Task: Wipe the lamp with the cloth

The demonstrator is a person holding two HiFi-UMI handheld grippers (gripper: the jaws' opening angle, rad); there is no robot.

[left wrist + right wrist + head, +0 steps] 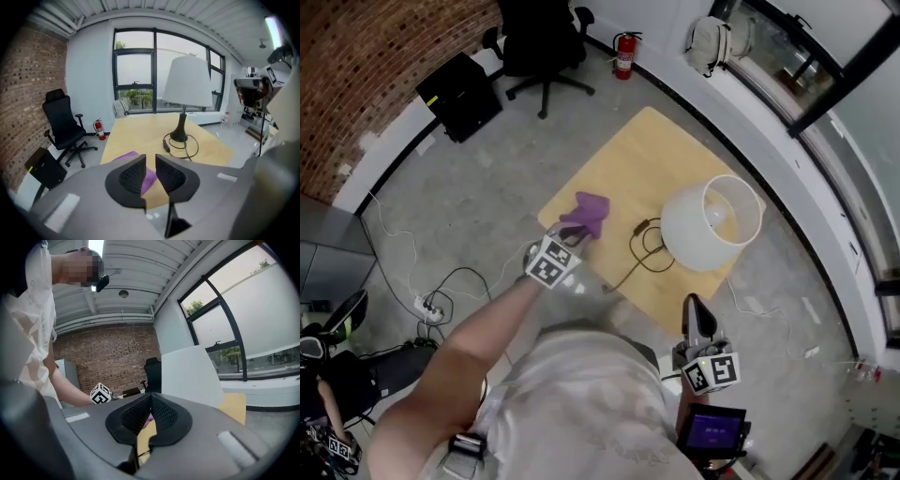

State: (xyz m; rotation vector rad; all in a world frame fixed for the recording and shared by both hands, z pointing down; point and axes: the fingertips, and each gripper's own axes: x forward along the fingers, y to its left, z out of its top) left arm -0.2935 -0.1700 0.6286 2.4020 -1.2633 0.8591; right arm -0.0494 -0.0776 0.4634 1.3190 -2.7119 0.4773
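Observation:
A purple cloth (587,212) lies crumpled near the left corner of the small wooden table (630,150). A lamp with a white shade (712,223) stands on the table's right side, its black cord (639,249) coiled by the base. My left gripper (573,232) is at the cloth's near edge. In the left gripper view its jaws (150,160) stand a little apart, open, with the cloth (149,180) showing below the gap and the lamp (187,82) beyond. My right gripper (693,306) hovers off the table's near right edge, shut and empty (151,400), facing the shade (190,376).
A black office chair (542,39), a fire extinguisher (623,54) and a backpack (710,42) stand along the far wall. A black case (459,94) leans by the brick wall. A power strip (431,303) and loose cables lie on the floor to the left.

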